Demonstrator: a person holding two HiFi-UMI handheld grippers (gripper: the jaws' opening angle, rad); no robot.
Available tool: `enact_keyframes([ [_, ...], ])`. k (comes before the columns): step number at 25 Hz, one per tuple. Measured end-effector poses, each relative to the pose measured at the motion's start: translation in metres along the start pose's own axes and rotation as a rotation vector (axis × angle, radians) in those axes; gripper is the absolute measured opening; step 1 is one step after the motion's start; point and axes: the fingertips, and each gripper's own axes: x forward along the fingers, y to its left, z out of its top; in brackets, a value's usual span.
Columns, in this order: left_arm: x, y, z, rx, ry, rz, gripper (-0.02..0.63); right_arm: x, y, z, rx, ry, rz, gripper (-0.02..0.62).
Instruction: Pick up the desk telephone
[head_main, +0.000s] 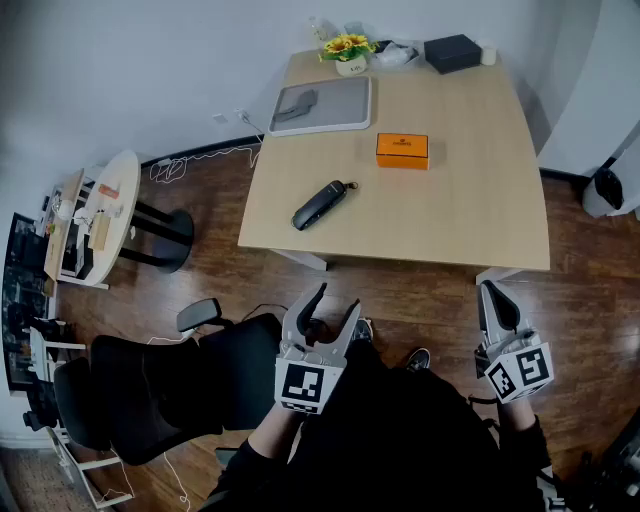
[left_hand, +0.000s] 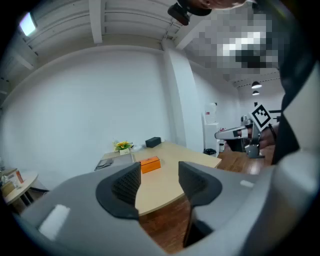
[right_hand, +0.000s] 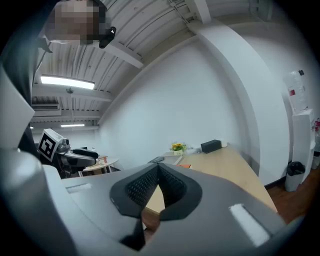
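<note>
The telephone, a black handset (head_main: 320, 204), lies on the near left part of the light wooden desk (head_main: 450, 210). Both grippers hang over the floor in front of the desk, well short of it. My left gripper (head_main: 336, 298) (left_hand: 159, 175) has its jaws apart with nothing between them; it points at the desk's near edge. My right gripper (head_main: 492, 290) (right_hand: 158, 167) is off the desk's near right corner, its pads closed together on nothing. In both gripper views the handset is hidden behind the jaws.
On the desk stand an orange box (head_main: 402, 150) (left_hand: 150, 164), a grey tray (head_main: 322, 105), a flower pot (head_main: 349, 52) and a black box (head_main: 452, 52). A black office chair (head_main: 170, 395) is at my left, a round side table (head_main: 110, 205) beyond it.
</note>
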Motion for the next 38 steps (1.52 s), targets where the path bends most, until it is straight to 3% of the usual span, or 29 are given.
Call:
enact_keyframes([
  [7,0.054,0.066,-0.033,0.014,0.046,0.014,0.223,0.047,-0.012,-0.002,-0.02,0.023,-0.032,0.002],
  [11,0.112,0.12,-0.062,0.099,0.114,-0.013,0.232,0.087,-0.018,0.008,-0.04,0.048,-0.096,0.002],
  [19,0.241,0.214,-0.172,0.308,0.353,-0.223,0.266,0.206,-0.008,0.048,-0.091,0.049,-0.185,0.002],
  [23,0.259,0.212,-0.221,0.393,0.458,-0.349,0.311,0.24,0.004,0.036,-0.057,0.097,-0.218,0.002],
  [26,0.268,0.209,-0.238,0.419,0.494,-0.393,0.324,0.255,0.01,0.032,-0.052,0.125,-0.21,0.002],
  [38,0.291,0.187,-0.256,0.367,0.592,-0.368,0.327,0.273,-0.03,0.046,-0.036,0.096,-0.105,0.002],
])
